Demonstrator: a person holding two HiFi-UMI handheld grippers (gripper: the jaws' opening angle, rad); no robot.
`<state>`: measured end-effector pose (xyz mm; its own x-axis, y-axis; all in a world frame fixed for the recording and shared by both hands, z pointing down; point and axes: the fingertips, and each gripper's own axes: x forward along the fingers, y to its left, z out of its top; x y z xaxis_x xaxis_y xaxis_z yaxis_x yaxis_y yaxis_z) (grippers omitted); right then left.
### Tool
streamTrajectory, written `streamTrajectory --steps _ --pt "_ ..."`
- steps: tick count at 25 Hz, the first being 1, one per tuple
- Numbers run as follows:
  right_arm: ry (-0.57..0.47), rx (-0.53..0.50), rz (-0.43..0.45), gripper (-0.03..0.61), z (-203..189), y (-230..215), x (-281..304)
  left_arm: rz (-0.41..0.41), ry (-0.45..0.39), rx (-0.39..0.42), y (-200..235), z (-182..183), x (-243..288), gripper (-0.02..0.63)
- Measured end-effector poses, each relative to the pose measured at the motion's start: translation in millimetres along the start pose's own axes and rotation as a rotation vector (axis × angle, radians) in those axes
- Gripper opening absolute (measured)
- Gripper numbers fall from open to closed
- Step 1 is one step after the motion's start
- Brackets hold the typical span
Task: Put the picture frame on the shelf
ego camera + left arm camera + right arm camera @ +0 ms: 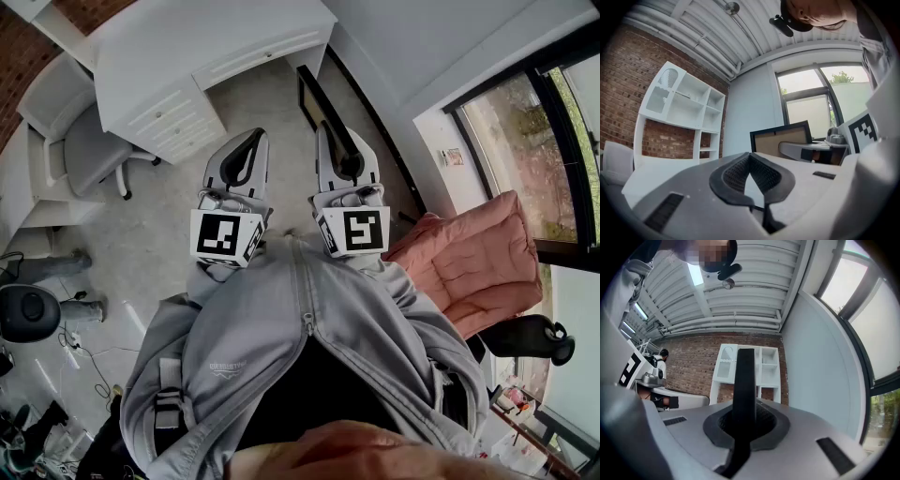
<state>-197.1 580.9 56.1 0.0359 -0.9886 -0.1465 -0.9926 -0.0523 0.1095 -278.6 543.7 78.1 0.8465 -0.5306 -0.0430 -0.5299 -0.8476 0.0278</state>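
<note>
The picture frame [317, 105] is black-edged with a brown backing [780, 140]. My right gripper [332, 136] is shut on its edge, which shows as a black upright bar [744, 376] between the jaws in the right gripper view. The frame sticks out forward from the right gripper [745, 405], held in front of my chest. Beside it, my left gripper [249, 142] is shut with nothing between its pads [740, 171]. The white shelf unit [680, 108] stands against a brick wall ahead, and is also seen in the right gripper view [752, 365].
A white cabinet with drawers [192, 70] stands ahead on the floor, with a grey office chair [80, 141] to its left. A pink padded seat [478, 258] sits under the window at right. Cables lie on the floor [80, 342]. Another person [660, 361] stands far left.
</note>
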Motion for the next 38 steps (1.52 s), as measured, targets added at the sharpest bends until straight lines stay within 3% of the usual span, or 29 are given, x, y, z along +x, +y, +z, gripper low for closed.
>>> streamTrajectory --steps 25,38 --pt "-0.016 0.061 0.052 0.034 -9.3 -46.8 -20.7 0.045 -0.028 0.024 -42.7 4.7 27.7 0.008" --pt "0.004 0.06 0.043 0.034 -29.0 -67.0 26.8 0.066 -0.018 -0.005 -4.8 -9.8 66.6 0.008"
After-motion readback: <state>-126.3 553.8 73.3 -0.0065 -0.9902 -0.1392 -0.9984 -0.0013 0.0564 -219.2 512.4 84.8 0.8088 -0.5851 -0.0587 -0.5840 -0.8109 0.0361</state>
